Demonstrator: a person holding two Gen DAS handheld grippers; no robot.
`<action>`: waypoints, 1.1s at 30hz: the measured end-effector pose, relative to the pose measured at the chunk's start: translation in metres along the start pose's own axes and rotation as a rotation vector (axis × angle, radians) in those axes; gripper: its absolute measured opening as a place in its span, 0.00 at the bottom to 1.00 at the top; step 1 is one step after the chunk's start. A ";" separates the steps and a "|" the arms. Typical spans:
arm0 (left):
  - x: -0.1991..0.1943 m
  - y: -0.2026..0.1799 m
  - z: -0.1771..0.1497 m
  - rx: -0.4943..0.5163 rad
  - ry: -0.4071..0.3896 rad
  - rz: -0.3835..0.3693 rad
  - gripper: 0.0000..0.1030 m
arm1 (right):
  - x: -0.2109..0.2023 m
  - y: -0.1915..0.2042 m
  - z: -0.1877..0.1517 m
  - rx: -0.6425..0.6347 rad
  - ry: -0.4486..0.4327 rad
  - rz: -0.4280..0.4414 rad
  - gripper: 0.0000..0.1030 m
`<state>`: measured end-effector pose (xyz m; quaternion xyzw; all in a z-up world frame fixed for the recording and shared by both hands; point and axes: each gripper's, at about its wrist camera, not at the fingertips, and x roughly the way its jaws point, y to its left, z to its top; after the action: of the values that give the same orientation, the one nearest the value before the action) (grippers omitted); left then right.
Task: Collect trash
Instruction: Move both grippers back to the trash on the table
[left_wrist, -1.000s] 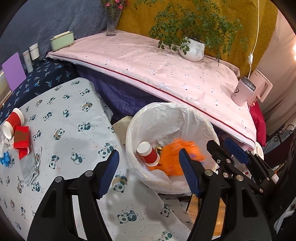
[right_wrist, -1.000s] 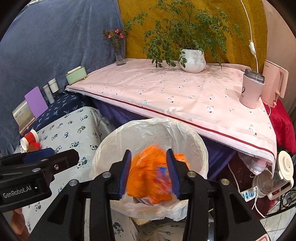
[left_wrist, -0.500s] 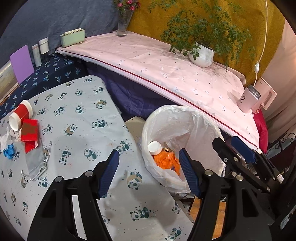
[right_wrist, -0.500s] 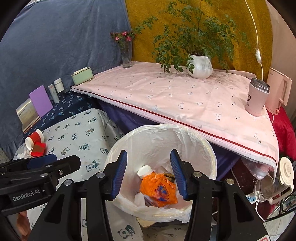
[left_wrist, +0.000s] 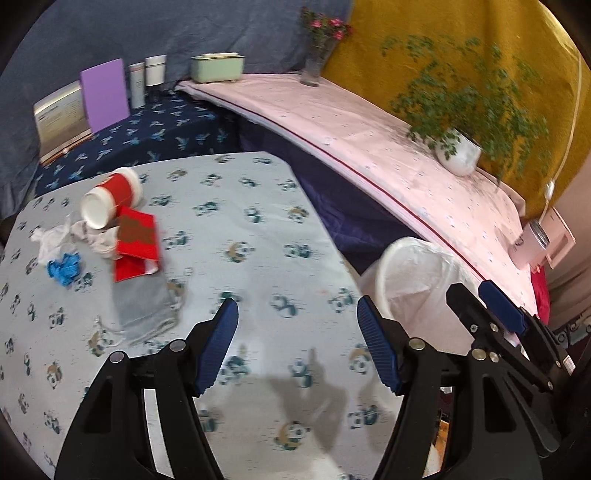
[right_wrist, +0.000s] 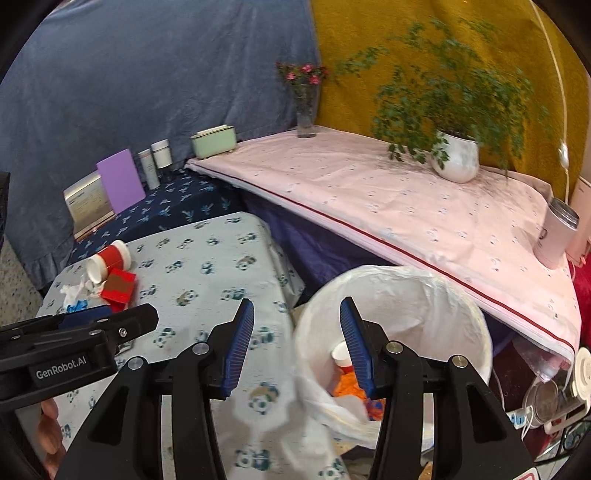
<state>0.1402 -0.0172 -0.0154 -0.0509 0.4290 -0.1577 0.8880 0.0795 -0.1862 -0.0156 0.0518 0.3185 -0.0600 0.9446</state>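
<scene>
A tipped red paper cup, a red carton, crumpled white tissue, a blue scrap and a grey pouch lie at the left of the panda-print table. My left gripper hovers open and empty over the table's middle. The white-lined bin stands off the table's right edge and holds an orange wrapper and a red cup. My right gripper is open and empty above the bin's left rim.
A pink-covered shelf behind the bin carries a potted plant, a flower vase, a green box and a pink tumbler. A purple card and bottles stand on the dark blue cloth at the back left.
The orange wrapper left my right gripper and dropped into the bin. Both grippers have swung left, from over the bin toward the table, so the trash pile has come nearer to the left gripper.
</scene>
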 end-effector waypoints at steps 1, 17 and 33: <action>-0.002 0.010 0.000 -0.014 -0.004 0.010 0.62 | 0.001 0.008 0.000 -0.010 0.002 0.010 0.46; -0.035 0.163 -0.008 -0.217 -0.048 0.199 0.68 | 0.032 0.160 -0.006 -0.207 0.066 0.177 0.46; -0.022 0.280 0.000 -0.356 -0.041 0.332 0.77 | 0.097 0.248 -0.010 -0.305 0.156 0.251 0.46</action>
<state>0.1939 0.2547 -0.0617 -0.1385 0.4345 0.0694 0.8872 0.1870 0.0521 -0.0678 -0.0478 0.3869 0.1111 0.9142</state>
